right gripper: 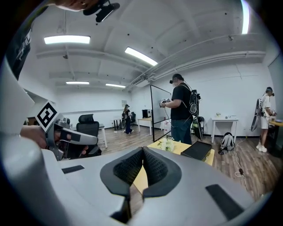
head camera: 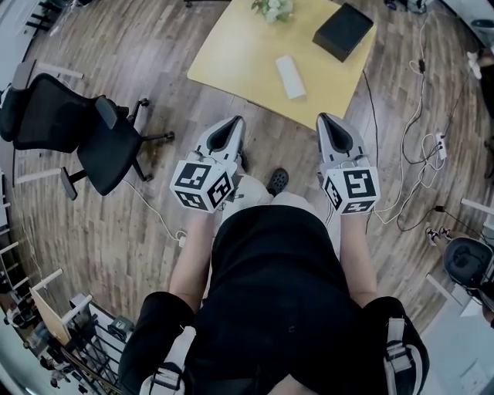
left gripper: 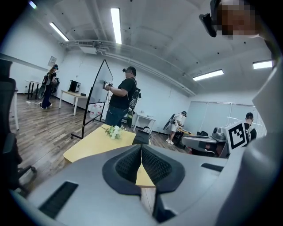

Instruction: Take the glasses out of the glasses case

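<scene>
A low yellow table stands ahead of me. On it lie a white oblong case, a black box and a small bunch of flowers. I cannot tell which of the two is the glasses case, and no glasses show. My left gripper and right gripper are held side by side in the air, short of the table's near edge. Both are shut with nothing between the pads. The left gripper view shows shut jaws before the table. The right gripper looks the same, with the black box beyond.
A black office chair stands on the wooden floor to my left. Cables and a power strip trail on the right. Several people stand in the room, one with a headset just behind the table beside a black frame.
</scene>
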